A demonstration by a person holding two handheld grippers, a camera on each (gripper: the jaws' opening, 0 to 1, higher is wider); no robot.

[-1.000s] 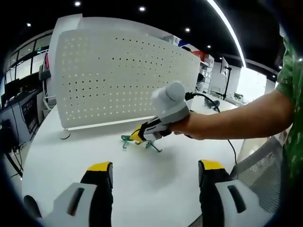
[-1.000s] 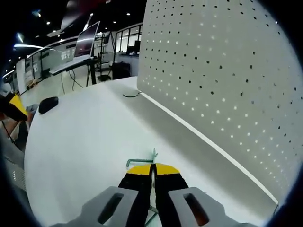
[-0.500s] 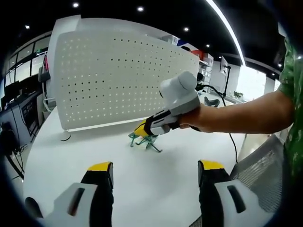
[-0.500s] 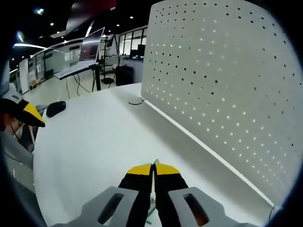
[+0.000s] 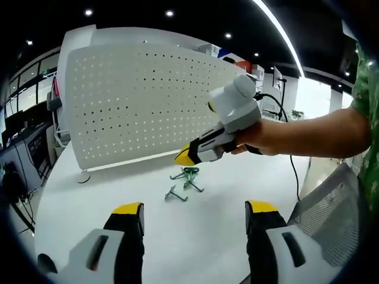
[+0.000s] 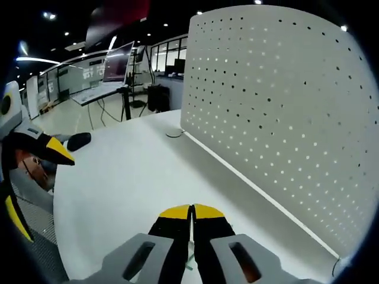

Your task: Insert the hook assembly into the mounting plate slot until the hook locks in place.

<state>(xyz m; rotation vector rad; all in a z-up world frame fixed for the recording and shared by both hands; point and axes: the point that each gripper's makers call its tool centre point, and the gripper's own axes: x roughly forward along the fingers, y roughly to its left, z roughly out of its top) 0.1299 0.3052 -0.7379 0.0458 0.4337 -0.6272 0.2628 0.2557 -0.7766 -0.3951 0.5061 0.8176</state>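
**Q:** Claw status first, please: right one?

**R:** Right claw (image 5: 185,157) has its jaws pressed together. A second ago it was down on the table (image 5: 195,242) among the green hooks; now it has lifted clear and hangs in the air, pointing toward the mounting plate (image 5: 148,100).

**Q:** Did it bring a hook up?

**R:** I can't tell. In the right gripper view a sliver of green shows low between the closed jaws, too small to identify. In the left gripper view, one green hook (image 5: 188,176) and a second green piece (image 5: 176,193) lie on the table near its middle, slightly apart, where earlier they sat as one cluster.

**Q:** And the left claw (image 5: 195,210)?

**R:** Jaws wide apart, empty, hovering over the near edge of the table.

**Q:** So where does the task stand?

**R:** The plate stands upright along the table's far edge with nothing hung on it. My guess is the pick either took one piece or slipped, so insertion hasn't begun.
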